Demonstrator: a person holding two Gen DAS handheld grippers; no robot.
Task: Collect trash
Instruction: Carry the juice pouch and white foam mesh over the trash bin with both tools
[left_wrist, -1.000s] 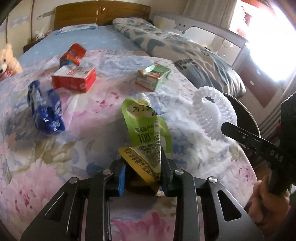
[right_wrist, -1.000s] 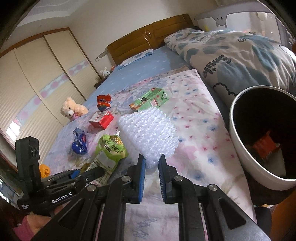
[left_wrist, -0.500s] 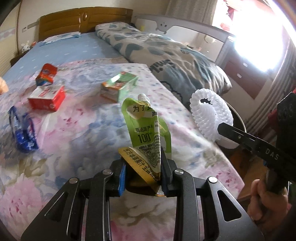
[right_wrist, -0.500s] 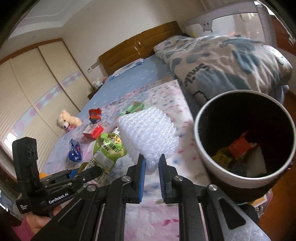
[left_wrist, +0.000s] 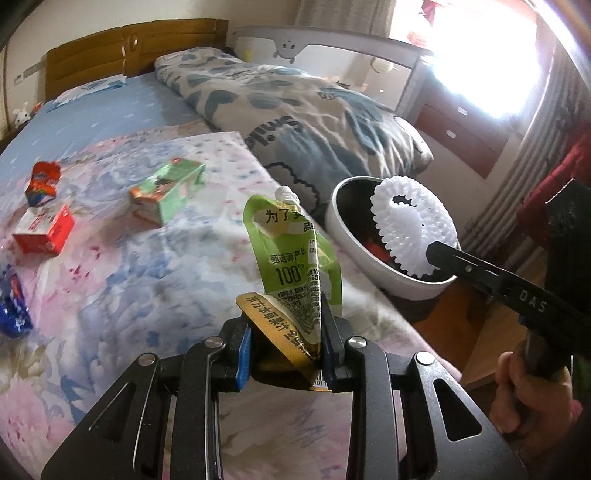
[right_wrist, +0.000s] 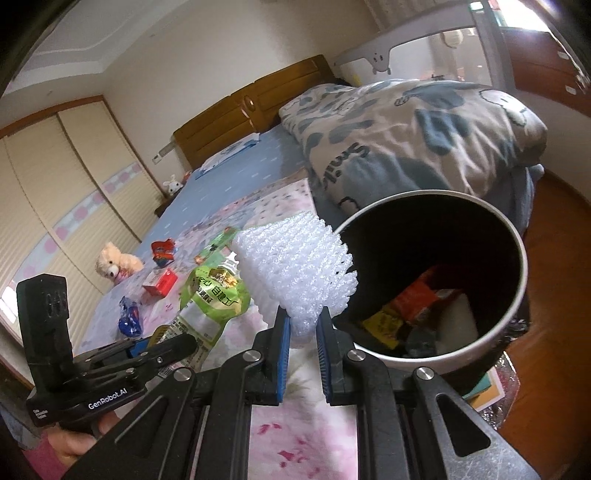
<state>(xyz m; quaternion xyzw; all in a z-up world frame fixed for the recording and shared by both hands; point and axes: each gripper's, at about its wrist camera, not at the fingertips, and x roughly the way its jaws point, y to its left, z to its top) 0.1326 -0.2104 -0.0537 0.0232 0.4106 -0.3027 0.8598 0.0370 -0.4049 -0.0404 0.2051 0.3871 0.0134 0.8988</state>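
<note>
L tongs (left_wrist: 286, 350), bottom centre of the left wrist view, pinch a green juice pouch (left_wrist: 291, 258) by its folded gold base; pouch stands upright, white spout on top. R tongs (right_wrist: 302, 345), bottom centre of the right wrist view, pressed tight on a white foam fruit net (right_wrist: 295, 269), which fans up and overlaps the near-left rim of the white bin (right_wrist: 517, 295). Bin sits right of frame beside the bed, w/ orange & yellow wrappers already inside. Still on the floral sheet (left_wrist: 110, 277), left half of frame: green carton (left_wrist: 166, 192), red box (left_wrist: 44, 230), red-blue packet (left_wrist: 42, 179), blue wrapper (left_wrist: 13, 306) at far left edge. Teddy bear (right_wrist: 114, 264) mid-left in right wrist view.
</note>
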